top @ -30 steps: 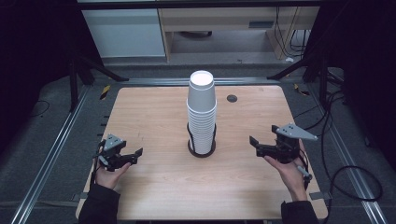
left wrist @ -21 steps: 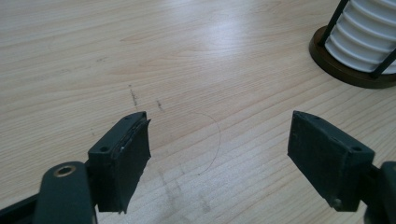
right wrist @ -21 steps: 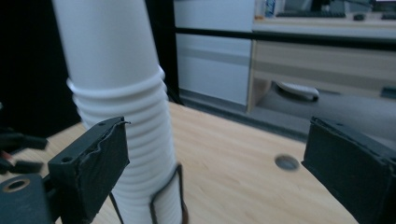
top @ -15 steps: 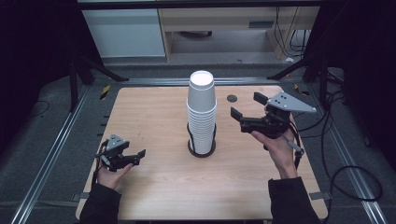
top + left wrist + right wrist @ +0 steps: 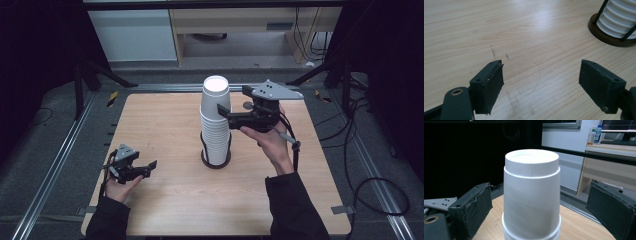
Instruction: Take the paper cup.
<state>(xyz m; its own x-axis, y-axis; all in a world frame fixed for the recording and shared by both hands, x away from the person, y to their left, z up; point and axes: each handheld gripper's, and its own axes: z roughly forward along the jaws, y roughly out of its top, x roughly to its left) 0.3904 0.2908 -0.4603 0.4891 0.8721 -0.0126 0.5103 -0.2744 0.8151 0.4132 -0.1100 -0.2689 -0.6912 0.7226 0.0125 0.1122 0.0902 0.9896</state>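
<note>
Right gripper view: the top cup [image 5: 532,195] is straddled by the right gripper [image 5: 544,212], jaws just opening, untouched; nothing is lifted yet. The left gripper [image 5: 541,85] gapes empty, near left.

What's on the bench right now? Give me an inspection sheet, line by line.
Surface: wooden table, faint scuffs.
Job's things: stack of white paper cups, upside down, in a dark round holder.
Clutter: small dark disc behind the stack.
Grippers: left gripper open, low near the table, nothing between its jaws; right gripper open, raised at the top cup, jaws astride it, apart.
Cables: black cable on the floor, right.
Surroundings: pale cabinets behind.
</note>
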